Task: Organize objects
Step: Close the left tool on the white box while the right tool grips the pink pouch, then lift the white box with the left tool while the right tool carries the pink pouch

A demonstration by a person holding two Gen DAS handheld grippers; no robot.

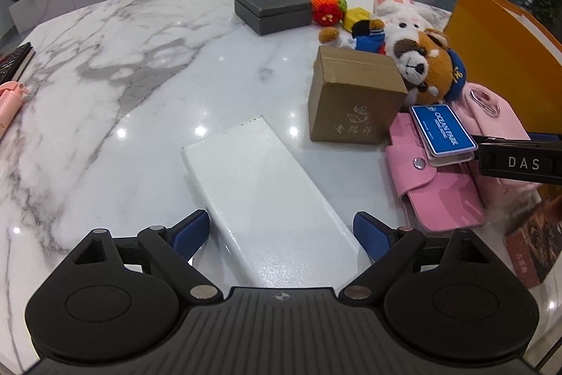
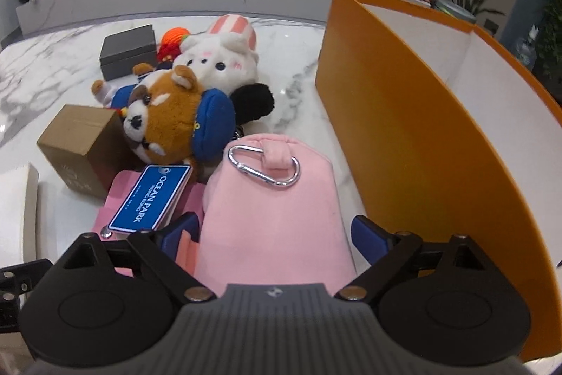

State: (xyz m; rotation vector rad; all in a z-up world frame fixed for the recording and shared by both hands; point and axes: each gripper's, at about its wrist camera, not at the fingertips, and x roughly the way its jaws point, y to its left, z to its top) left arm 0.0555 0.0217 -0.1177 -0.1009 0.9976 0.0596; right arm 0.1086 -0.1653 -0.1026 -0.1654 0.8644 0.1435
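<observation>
My left gripper (image 1: 281, 236) is standing wide open around the near end of a long white box (image 1: 261, 195) that is lying flat on the marble table (image 1: 123, 86). I cannot tell if the pads are touching it. Its long axis is running away from me, leaning a little to the left. My right gripper (image 2: 277, 236) is also standing wide, around a pink pouch (image 2: 277, 209); its carabiner (image 2: 263, 166) end is pointing away, toward the plush toys (image 2: 168, 118), beside the orange box (image 2: 404, 129).
</observation>
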